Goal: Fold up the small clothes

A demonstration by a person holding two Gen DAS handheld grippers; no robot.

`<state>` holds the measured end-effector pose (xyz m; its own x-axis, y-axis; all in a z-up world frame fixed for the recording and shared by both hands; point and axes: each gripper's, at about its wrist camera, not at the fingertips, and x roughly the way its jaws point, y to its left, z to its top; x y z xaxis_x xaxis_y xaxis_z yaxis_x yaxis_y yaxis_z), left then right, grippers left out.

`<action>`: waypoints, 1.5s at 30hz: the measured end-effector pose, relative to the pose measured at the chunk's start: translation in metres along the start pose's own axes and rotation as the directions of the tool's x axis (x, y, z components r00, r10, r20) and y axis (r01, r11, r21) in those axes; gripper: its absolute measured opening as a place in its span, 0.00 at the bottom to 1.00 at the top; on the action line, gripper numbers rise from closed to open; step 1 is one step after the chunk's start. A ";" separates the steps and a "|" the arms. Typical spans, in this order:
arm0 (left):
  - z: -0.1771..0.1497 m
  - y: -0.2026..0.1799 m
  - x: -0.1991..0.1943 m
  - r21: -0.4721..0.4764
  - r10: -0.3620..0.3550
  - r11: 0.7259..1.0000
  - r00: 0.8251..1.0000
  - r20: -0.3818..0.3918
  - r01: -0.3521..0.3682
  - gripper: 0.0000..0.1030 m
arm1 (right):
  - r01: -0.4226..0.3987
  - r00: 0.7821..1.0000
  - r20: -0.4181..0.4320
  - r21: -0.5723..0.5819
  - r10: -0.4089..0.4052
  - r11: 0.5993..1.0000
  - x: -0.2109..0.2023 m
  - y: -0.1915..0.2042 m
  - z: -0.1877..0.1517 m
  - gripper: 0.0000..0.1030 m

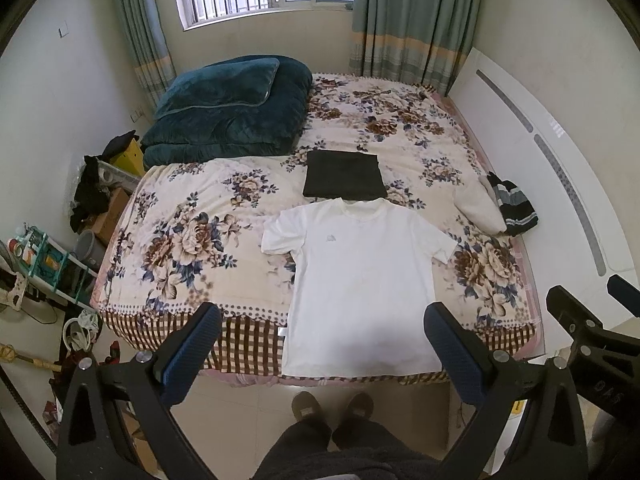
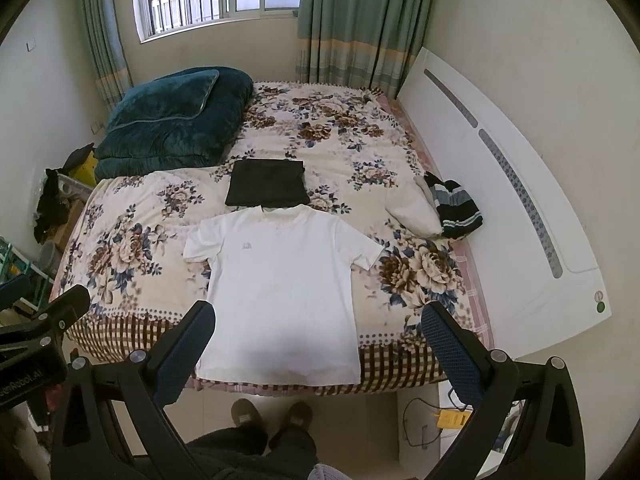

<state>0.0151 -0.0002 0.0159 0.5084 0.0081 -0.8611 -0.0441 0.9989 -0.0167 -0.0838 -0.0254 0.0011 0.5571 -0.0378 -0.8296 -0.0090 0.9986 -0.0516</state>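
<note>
A white T-shirt lies flat, face up, on the floral bedspread, its hem at the bed's near edge; it also shows in the right wrist view. A folded dark garment lies just beyond its collar, also in the right wrist view. My left gripper is open and empty, held above the shirt's hem. My right gripper is open and empty, held above the hem too. The right gripper shows at the right edge of the left wrist view.
A folded teal quilt sits at the bed's far left. A cream cloth and a striped garment lie at the right by the white headboard. Clutter and a shelf stand on the floor left. My slippered feet stand below.
</note>
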 end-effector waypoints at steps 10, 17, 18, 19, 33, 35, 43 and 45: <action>0.001 0.002 0.000 0.001 -0.002 1.000 1.000 0.002 0.002 1.00 | -0.002 1.000 0.010 -0.003 0.002 1.000 -0.011 0.000 0.021 1.00; 0.001 0.000 0.000 0.002 0.001 1.000 1.000 0.003 -0.001 1.00 | -0.001 1.000 0.011 -0.004 0.001 1.000 -0.011 0.000 0.020 1.00; 0.003 0.001 -0.002 0.002 0.001 1.000 1.000 0.004 -0.001 1.00 | -0.002 1.000 0.012 -0.002 0.002 1.000 -0.011 0.000 0.020 1.00; 0.004 0.001 -0.002 0.003 0.000 1.000 1.000 0.005 0.000 1.00 | -0.002 1.000 0.013 -0.002 0.002 1.000 -0.012 -0.001 0.022 1.00; 0.004 0.001 -0.002 0.006 0.003 1.000 1.000 0.008 -0.003 1.00 | -0.002 1.000 0.016 -0.002 0.002 1.000 -0.013 -0.001 0.020 1.00; 0.002 0.000 -0.002 0.003 0.002 1.000 1.000 0.008 -0.002 1.00 | -0.001 1.000 0.018 -0.004 0.001 1.000 -0.014 -0.001 0.020 1.00; 0.005 0.001 -0.004 0.002 -0.001 1.000 1.000 0.009 0.001 1.00 | 0.000 1.000 0.019 -0.004 0.000 1.000 -0.015 -0.003 0.021 1.00; 0.004 0.001 -0.004 0.001 -0.001 1.000 1.000 0.010 0.001 1.00 | -0.001 1.000 0.021 -0.003 0.001 1.000 -0.015 -0.003 0.021 1.00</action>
<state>0.0165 0.0012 0.0210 0.5167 0.0080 -0.8561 -0.0433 0.9989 -0.0168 -0.0749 -0.0272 0.0248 0.5746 -0.0364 -0.8176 -0.0117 0.9985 -0.0526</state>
